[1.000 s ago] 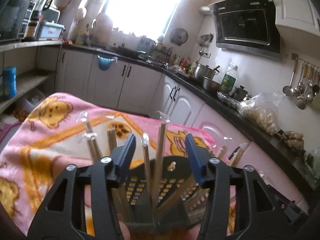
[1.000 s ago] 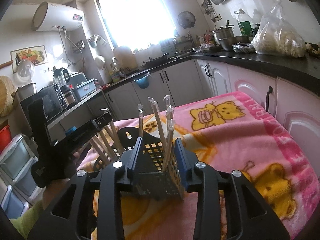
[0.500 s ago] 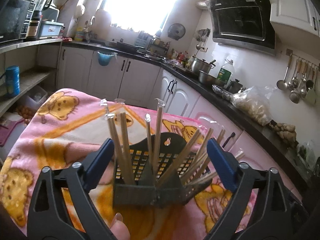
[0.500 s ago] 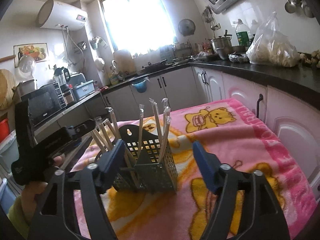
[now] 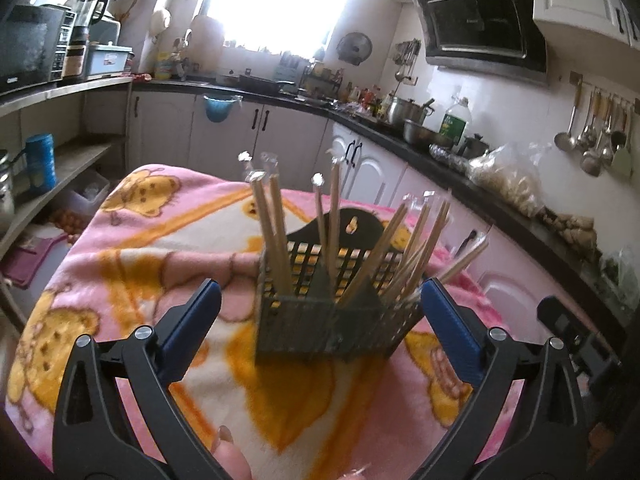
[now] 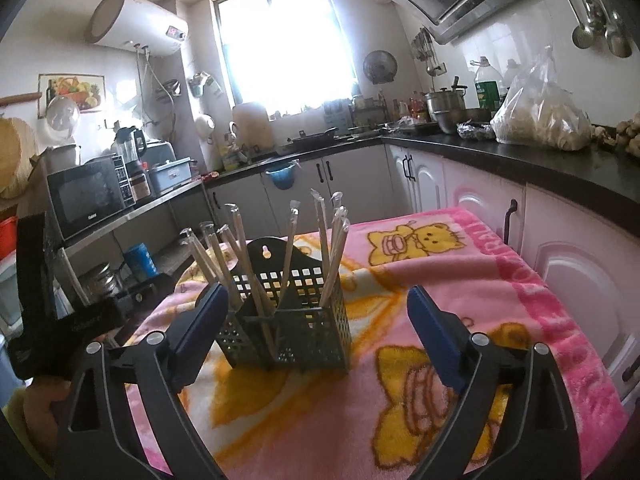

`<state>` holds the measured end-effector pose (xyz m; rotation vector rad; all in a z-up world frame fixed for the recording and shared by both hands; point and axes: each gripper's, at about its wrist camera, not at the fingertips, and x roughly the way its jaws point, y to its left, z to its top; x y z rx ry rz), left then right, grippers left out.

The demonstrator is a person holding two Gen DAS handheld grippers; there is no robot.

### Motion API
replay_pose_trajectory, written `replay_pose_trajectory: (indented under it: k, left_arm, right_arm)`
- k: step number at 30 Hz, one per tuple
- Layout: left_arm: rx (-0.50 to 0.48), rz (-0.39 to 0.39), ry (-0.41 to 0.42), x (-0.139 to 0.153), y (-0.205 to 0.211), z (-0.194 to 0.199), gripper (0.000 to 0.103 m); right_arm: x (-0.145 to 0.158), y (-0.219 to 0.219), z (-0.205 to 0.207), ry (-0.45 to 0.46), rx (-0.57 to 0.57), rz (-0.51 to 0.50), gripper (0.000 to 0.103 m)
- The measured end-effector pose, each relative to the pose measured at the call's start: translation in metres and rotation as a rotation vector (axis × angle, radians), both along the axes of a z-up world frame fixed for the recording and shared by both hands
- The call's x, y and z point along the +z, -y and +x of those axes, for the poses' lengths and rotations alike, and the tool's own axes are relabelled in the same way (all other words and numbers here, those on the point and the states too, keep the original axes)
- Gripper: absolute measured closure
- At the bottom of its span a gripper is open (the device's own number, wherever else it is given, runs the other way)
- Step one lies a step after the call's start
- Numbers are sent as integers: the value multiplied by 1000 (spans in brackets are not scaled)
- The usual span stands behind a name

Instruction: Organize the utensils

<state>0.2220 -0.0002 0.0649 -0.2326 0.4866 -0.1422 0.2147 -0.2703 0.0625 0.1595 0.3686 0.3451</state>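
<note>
A dark perforated utensil caddy [image 5: 332, 320] [image 6: 292, 332] stands upright on the pink cartoon blanket [image 5: 132, 264] [image 6: 460, 280]. Several plastic-wrapped wooden chopsticks [image 5: 276, 236] [image 6: 332, 256] stand in its compartments and lean outward. My left gripper [image 5: 320, 332] is open and empty, with the caddy between and just beyond its blue pads. My right gripper [image 6: 316, 328] is open and empty, a little back from the caddy. The left gripper's black body [image 6: 60, 320] shows at the left in the right wrist view.
The blanket-covered table sits in a kitchen. White cabinets and a dark counter [image 6: 520, 160] run along the right and back, with pots and a bag of food [image 6: 540, 120]. Shelves with a microwave [image 6: 88, 196] stand on the left. Ladles hang on the wall [image 5: 592, 136].
Both grippers have opened wide and let go of the caddy, then drawn back from it. The caddy stands free on the blanket.
</note>
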Motion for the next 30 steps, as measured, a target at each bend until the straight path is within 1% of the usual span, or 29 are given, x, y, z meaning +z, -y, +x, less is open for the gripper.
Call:
replay_pose_trajectory:
  k: [9,18,25,30]
  left_arm:
    - [15,11,-19,-11,-7,-25,12]
    - [23,22,-25,-27,-6,-47,12]
    - [34,16,-38,-43,-8,-61,12]
    - [32,27,-39,-52,-7,-70,12]
  right_arm:
    - [-6,-4,-18,16,8,-17,12]
    - [-18,-11,-34,29,17,-48,10]
    - [-34,-16,-41,9,26,-68,9]
    - [-48,-22,-45,-10,35,-81,9]
